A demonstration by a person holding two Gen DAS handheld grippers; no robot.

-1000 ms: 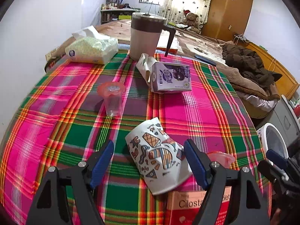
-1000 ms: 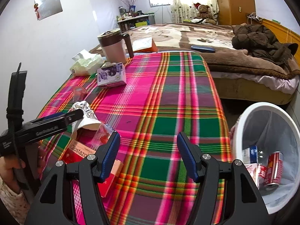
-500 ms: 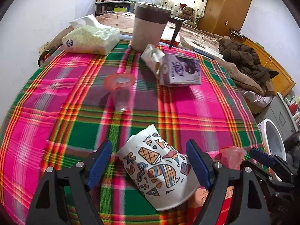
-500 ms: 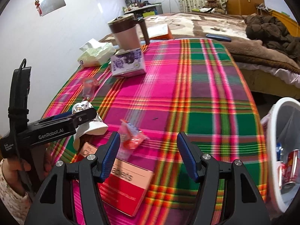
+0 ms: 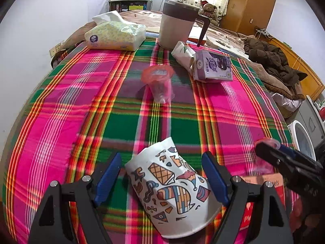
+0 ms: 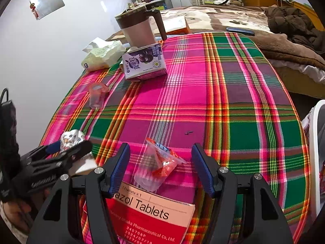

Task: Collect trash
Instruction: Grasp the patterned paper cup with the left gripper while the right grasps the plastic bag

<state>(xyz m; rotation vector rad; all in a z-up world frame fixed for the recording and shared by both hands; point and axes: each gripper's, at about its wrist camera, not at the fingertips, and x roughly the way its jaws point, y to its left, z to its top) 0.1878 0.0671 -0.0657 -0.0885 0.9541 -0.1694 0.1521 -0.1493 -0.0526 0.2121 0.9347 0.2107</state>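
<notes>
A crushed paper cup (image 5: 172, 189) with colourful drawings lies on its side on the plaid tablecloth (image 5: 61, 122), between the fingers of my left gripper (image 5: 161, 174). That gripper is open, with a gap on the cup's left side. In the right wrist view a clear plastic snack cup (image 6: 156, 166) with a peeled red lid lies between the pads of my open right gripper (image 6: 161, 162), resting partly on a red tablet box (image 6: 152, 213). The right gripper's black fingers (image 5: 284, 160) show at the right edge of the left wrist view.
Farther back on the cloth are a small clear cup with a red rim (image 5: 159, 83), a purple carton (image 5: 213, 67), a crumpled white paper cup (image 5: 182, 53), a tissue pack (image 5: 115, 34) and a big jug (image 5: 176, 28). A white bin (image 6: 316, 142) stands off the table's right edge.
Both grippers have come forward and lower. The paper cup now sits deeper between the left fingers. The right gripper swung left from bare cloth to straddle the snack cup.
</notes>
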